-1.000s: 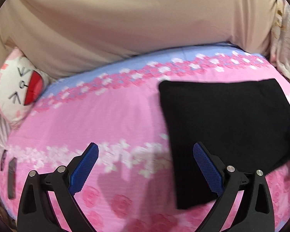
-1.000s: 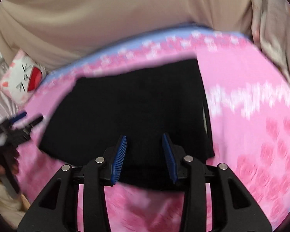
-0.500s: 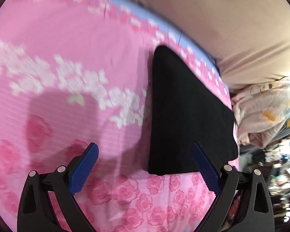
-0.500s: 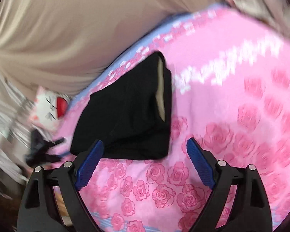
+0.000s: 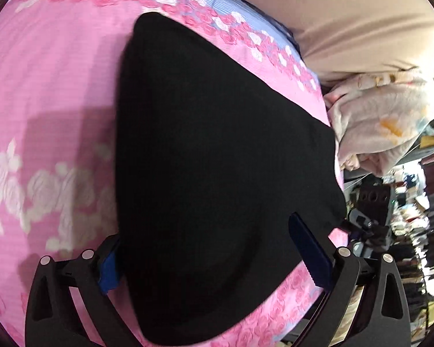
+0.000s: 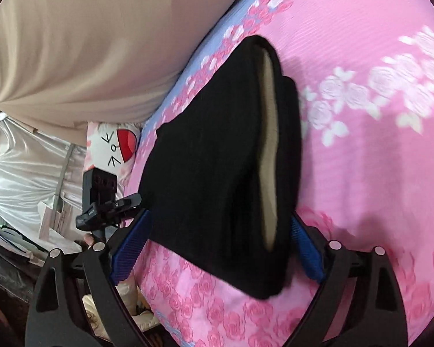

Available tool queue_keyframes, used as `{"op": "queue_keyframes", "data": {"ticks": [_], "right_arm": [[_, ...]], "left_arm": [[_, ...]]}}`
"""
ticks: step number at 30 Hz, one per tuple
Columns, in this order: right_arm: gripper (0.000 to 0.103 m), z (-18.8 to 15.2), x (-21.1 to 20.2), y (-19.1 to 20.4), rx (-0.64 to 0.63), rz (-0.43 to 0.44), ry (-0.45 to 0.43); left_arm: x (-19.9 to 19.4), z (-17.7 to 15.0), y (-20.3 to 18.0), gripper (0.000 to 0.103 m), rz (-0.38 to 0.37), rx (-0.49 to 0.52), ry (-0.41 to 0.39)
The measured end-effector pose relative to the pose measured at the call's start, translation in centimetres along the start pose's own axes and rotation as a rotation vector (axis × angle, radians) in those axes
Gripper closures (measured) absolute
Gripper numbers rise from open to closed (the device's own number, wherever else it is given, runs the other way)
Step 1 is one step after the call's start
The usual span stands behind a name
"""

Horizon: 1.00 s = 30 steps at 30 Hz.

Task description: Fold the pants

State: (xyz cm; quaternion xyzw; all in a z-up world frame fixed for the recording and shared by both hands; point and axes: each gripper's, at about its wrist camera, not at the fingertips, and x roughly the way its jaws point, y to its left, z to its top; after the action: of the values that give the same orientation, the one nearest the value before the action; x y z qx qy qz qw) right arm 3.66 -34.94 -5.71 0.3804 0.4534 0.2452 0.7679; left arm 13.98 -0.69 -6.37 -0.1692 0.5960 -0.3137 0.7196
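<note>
Two spread grippers straddle one dark bundle, which suggests the folding itself is nearly finished and you are at the squaring-up or lifting step. In the left wrist view, your left gripper [image 5: 214, 254] has its jaws wide apart, one on each side of the near end of the folded black pants [image 5: 217, 150], which lie flat on the pink rose-print bedsheet [image 5: 52, 92]; the left pad is partly hidden behind the fabric edge, so contact there cannot be judged. A pale crumpled blanket [image 5: 382, 127] sits beyond the far right edge of the bed. In the right wrist view, your right gripper [image 6: 217, 245] is likewise open around the other end of the pants [image 6: 217, 150], where a tan lining shows between the stacked layers; the left gripper [image 6: 107, 208] appears at the left, near a cat-face pillow [image 6: 112, 147]. Next, you would likely close both sets of jaws evenly so the layers do not slide apart. No containers are visible.
</note>
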Motion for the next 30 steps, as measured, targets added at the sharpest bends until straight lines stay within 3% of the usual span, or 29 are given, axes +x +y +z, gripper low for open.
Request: {"op": "queue_keyframes", "data": {"ticks": [2, 4, 5, 6, 8, 11, 15, 19, 21, 22, 23, 25, 28, 30], "right_arm": [[0.014, 0.4, 0.7, 0.4, -0.007, -0.003, 0.016], [0.031, 0.3, 1.2, 0.9, -0.031, -0.034, 0.017], [0.052, 0.1, 1.5, 1.1, -0.042, -0.078, 0.014], [0.058, 0.0, 1.6, 1.1, -0.041, -0.104, 0.009], [0.063, -0.3, 1.2, 1.5, -0.024, -0.103, -0.022], [0.066, -1.3, 0.2, 4.3, -0.079, -0.095, -0.06], [0.066, -3.7, -1.1, 8.1, -0.129, -0.044, -0.066], [0.066, -7.6, 0.0, 7.3, -0.088, -0.05, -0.008], [0.063, -8.9, 1.1, 5.5, -0.05, -0.096, 0.001], [0.056, -9.4, 1.4, 4.5, -0.025, -0.092, -0.013], [0.056, -9.4, 1.7, 3.8, 0.004, -0.067, -0.023], [0.053, -9.5, 1.8, 4.1, -0.011, -0.067, -0.048], [0.052, -9.5, 2.8, 5.3, -0.073, -0.127, -0.058], [0.06, -9.6, 2.8, 5.3, -0.076, -0.143, -0.064]], "left_arm": [[0.4, 0.6, -0.5, 0.006, 0.015, 0.011, 0.011], [0.9, 0.9, -1.1, 0.007, 0.036, 0.026, 0.007], [0.8, 0.8, -1.2, 0.015, 0.053, 0.039, 0.001], [0.9, 0.5, -1.7, 0.024, 0.11, 0.074, -0.017], [0.0, 0.0, -1.7, 0.055, 0.144, 0.125, -0.044], [-2.4, -0.8, -1.2, 0.067, 0.091, 0.128, -0.073], [-5.9, -3.8, -1.3, 0.067, 0.079, 0.145, -0.082], [-7.1, -7.6, 0.3, 0.065, 0.09, 0.118, -0.066], [-5.8, -9.6, 1.8, 0.06, 0.109, 0.094, -0.059], [-5.0, -10.0, 2.4, 0.051, 0.116, 0.082, -0.054], [-4.8, -10.3, 2.9, 0.045, 0.104, 0.058, -0.088], [-4.8, -10.3, 2.7, 0.037, 0.073, 0.055, -0.126], [-4.3, -9.9, 2.2, 0.017, 0.032, 0.043, -0.152], [-3.7, -9.6, 1.0, 0.023, 0.112, 0.084, -0.165]]}}
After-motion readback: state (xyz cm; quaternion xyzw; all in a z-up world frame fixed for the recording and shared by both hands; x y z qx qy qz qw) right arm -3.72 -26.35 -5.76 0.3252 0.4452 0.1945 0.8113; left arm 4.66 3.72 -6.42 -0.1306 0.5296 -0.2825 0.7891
